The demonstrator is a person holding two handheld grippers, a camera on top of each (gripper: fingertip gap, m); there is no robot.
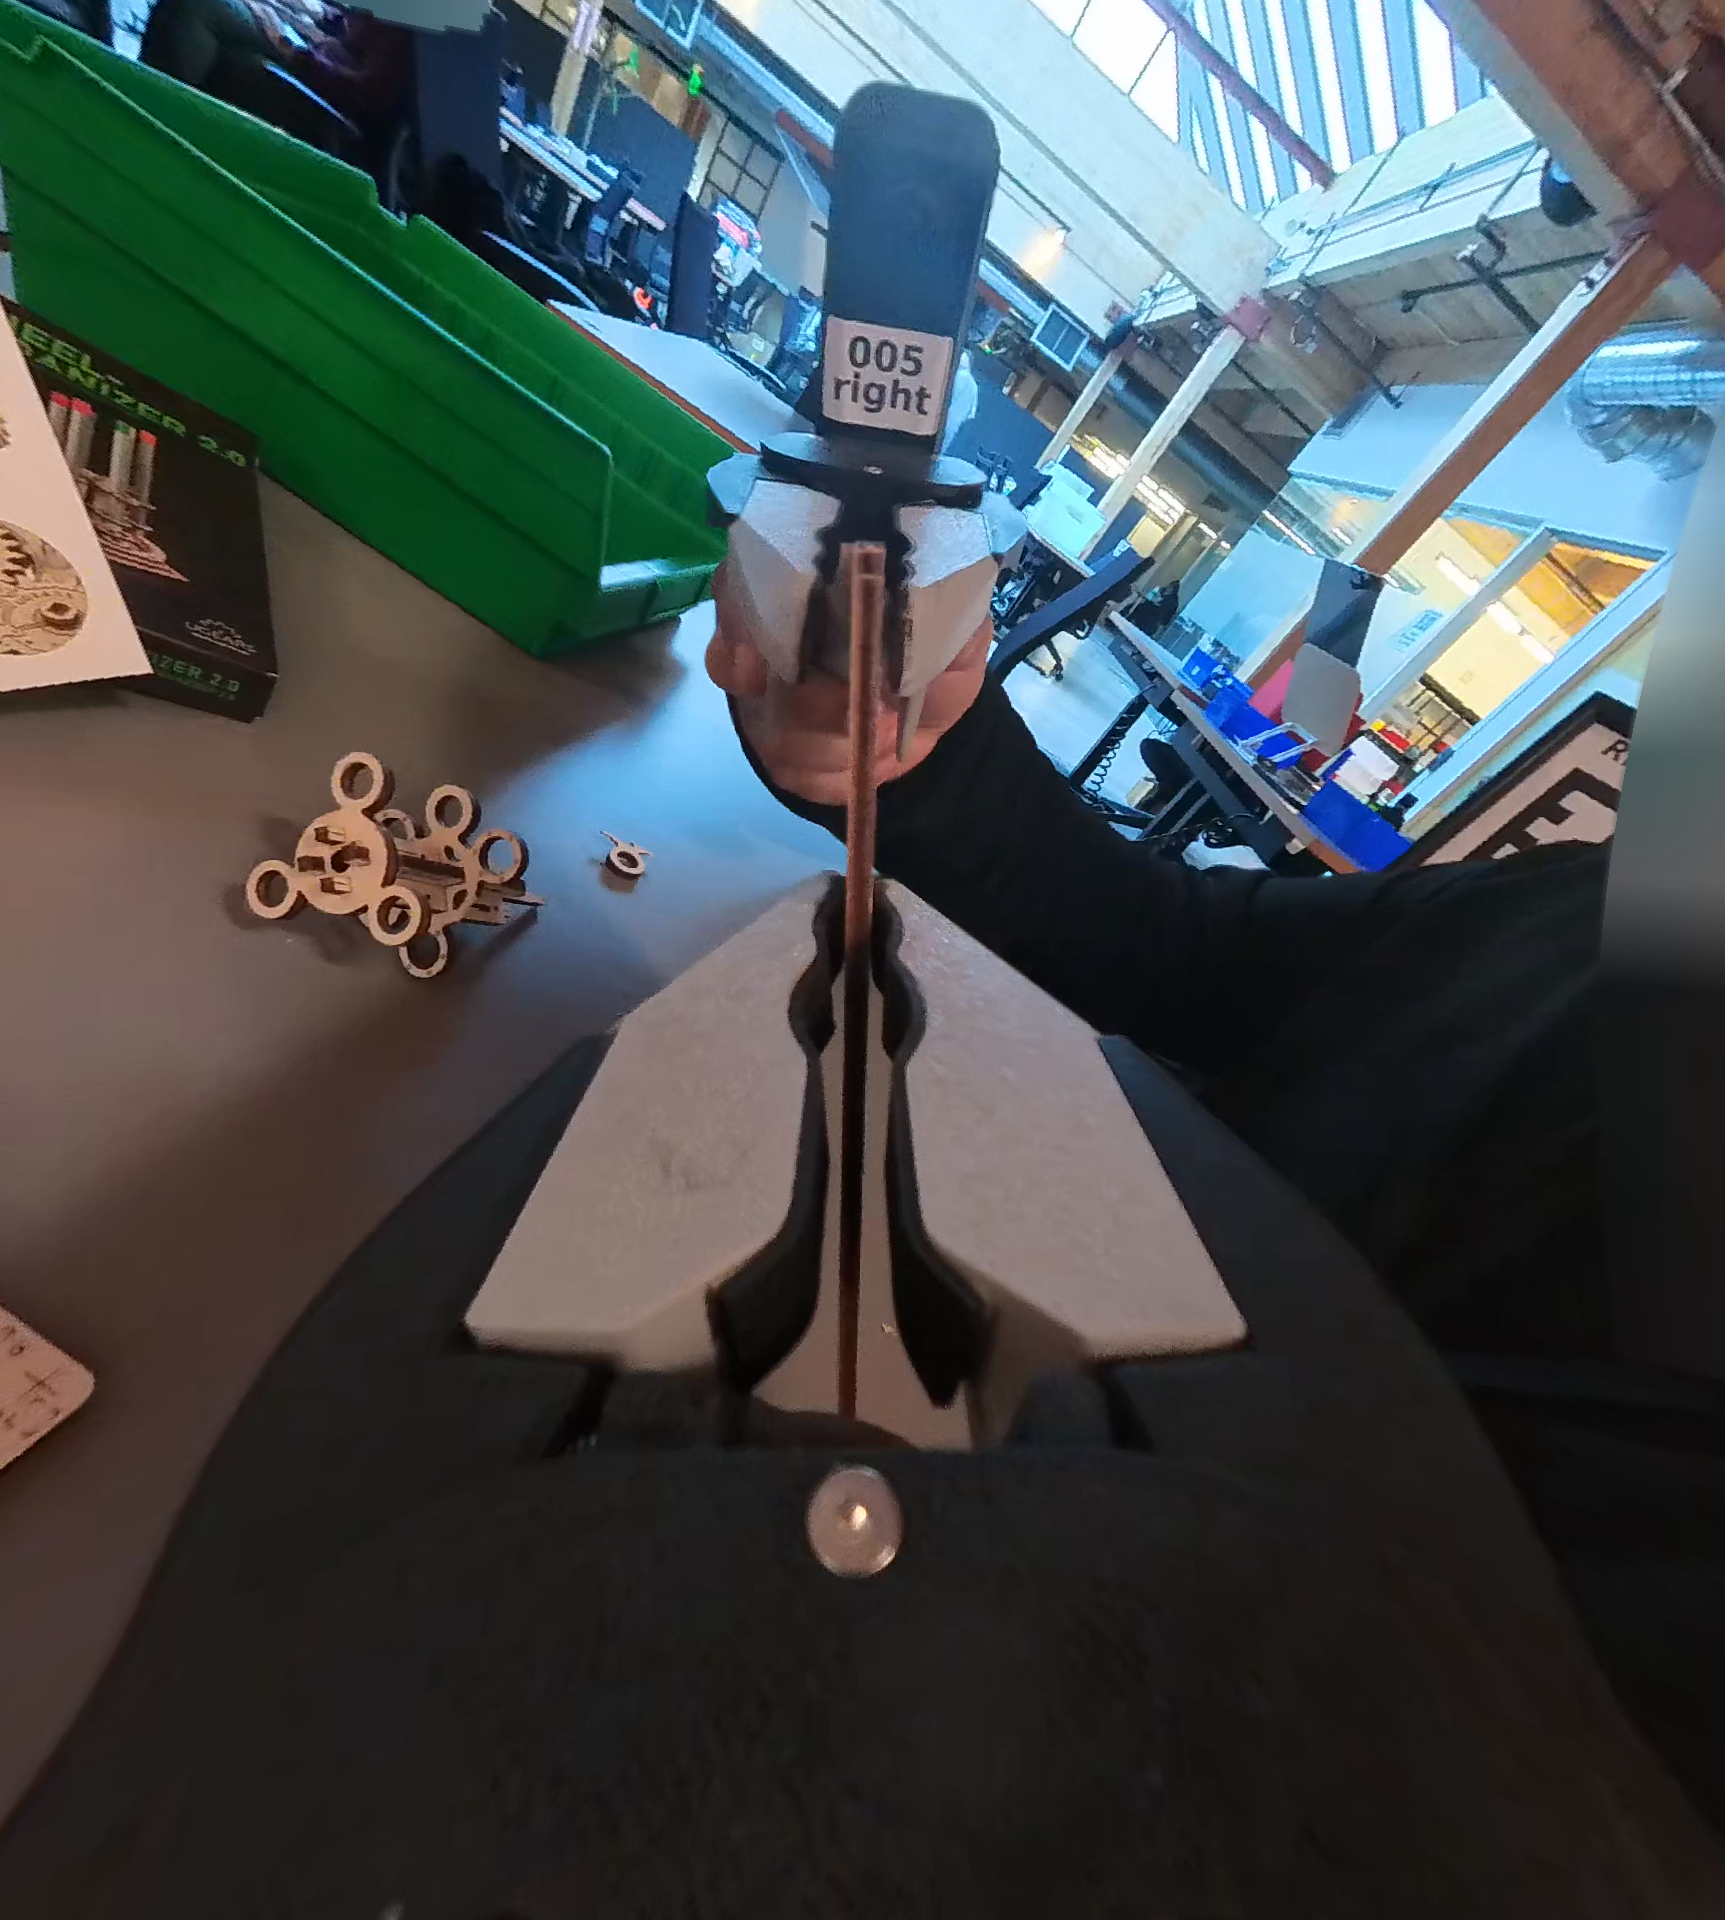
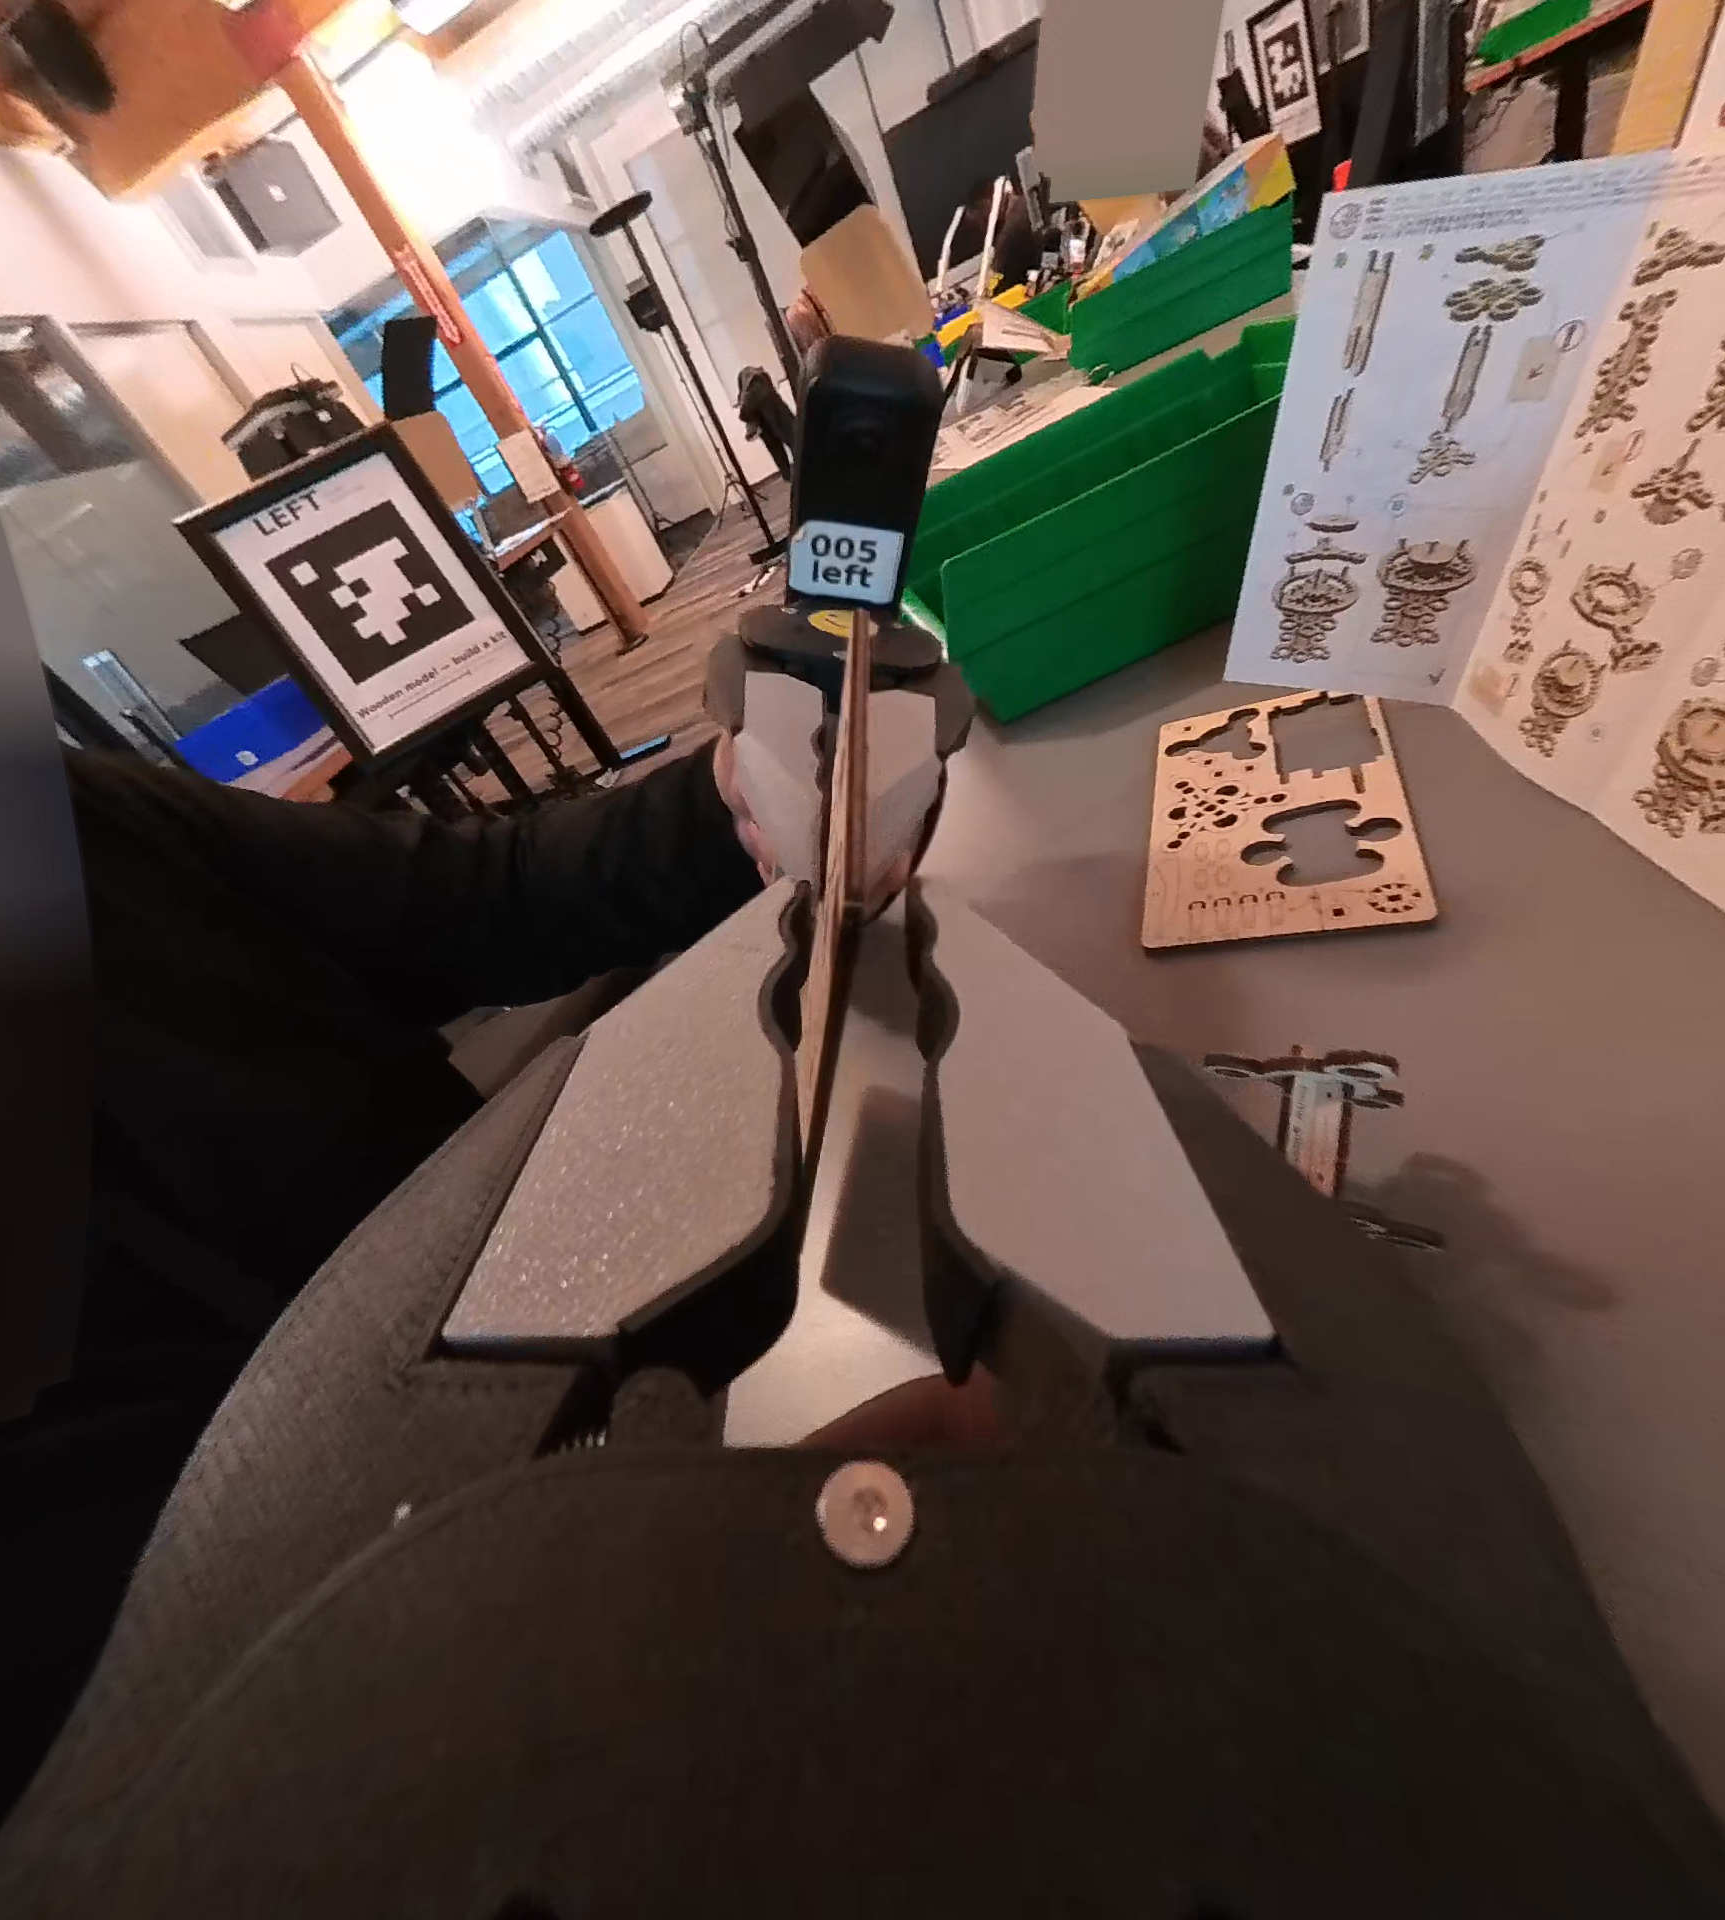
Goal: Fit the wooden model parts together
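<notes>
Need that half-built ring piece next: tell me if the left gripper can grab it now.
Probably not yet: the left gripper is shut on the wooden sheet, shared with the right gripper. The ring assembly lies unobstructed.

A thin wooden sheet (image 1: 856,1039) had dark, scorched edges. The grey finger pads (image 1: 681,1174) looked matt and grainy. The green bin (image 1: 338,364) was smooth, slightly glossy plastic; the table (image 1: 162,1091) matt grey.

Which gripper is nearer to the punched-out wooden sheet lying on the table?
Left. The left gripper is close beside the punched-out wooden sheet, which lies just off its side; the right gripper is farther back, well short of the sheet.
</notes>
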